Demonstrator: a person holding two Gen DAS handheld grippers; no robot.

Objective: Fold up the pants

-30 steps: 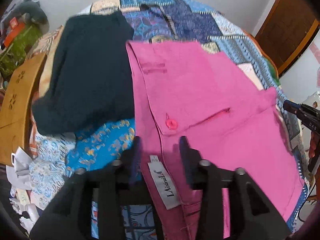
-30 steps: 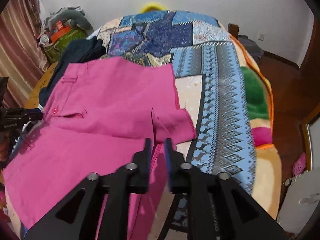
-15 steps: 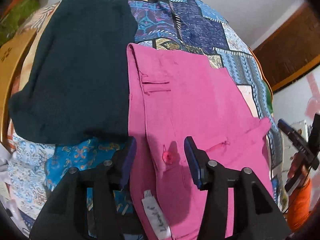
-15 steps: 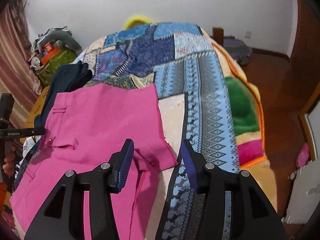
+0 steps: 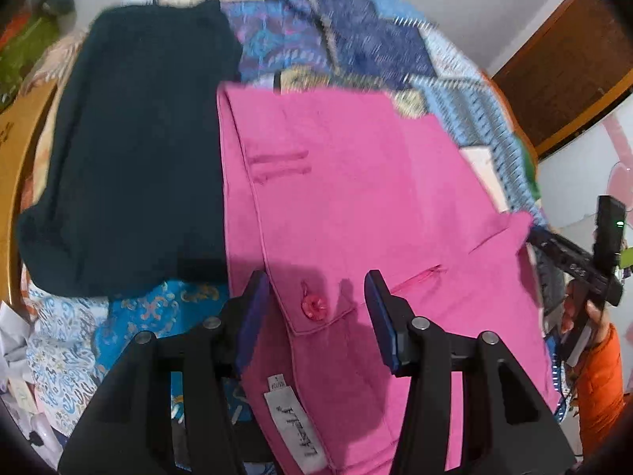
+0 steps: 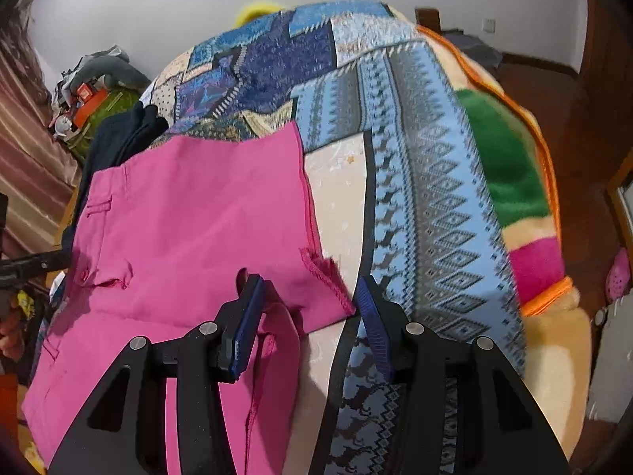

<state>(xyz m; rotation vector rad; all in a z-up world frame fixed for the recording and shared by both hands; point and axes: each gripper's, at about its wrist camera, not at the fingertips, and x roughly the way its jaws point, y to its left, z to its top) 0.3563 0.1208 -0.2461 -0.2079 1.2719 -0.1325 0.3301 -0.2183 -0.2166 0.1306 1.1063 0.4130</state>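
Pink pants (image 5: 356, 206) lie folded over on the patterned bedspread (image 5: 356, 39); they also show in the right wrist view (image 6: 190, 229). My left gripper (image 5: 316, 297) is open and empty, hovering above the waistband by the pink button (image 5: 314, 305) and the white label (image 5: 292, 427). My right gripper (image 6: 306, 304) is open and empty, hovering above the frayed leg hem (image 6: 328, 281) at the pants' right edge. The right gripper also shows at the right edge of the left wrist view (image 5: 585, 273).
A folded dark garment (image 5: 134, 146) lies left of the pants, touching their edge. The bedspread (image 6: 415, 182) stretches to the right, with a green and orange blanket (image 6: 502, 166) at its side. Clutter (image 6: 91, 95) sits by the curtain at left.
Both grippers have opened and let go of the pants, which now lie folded on the bed. Both have drawn back slightly above the cloth.
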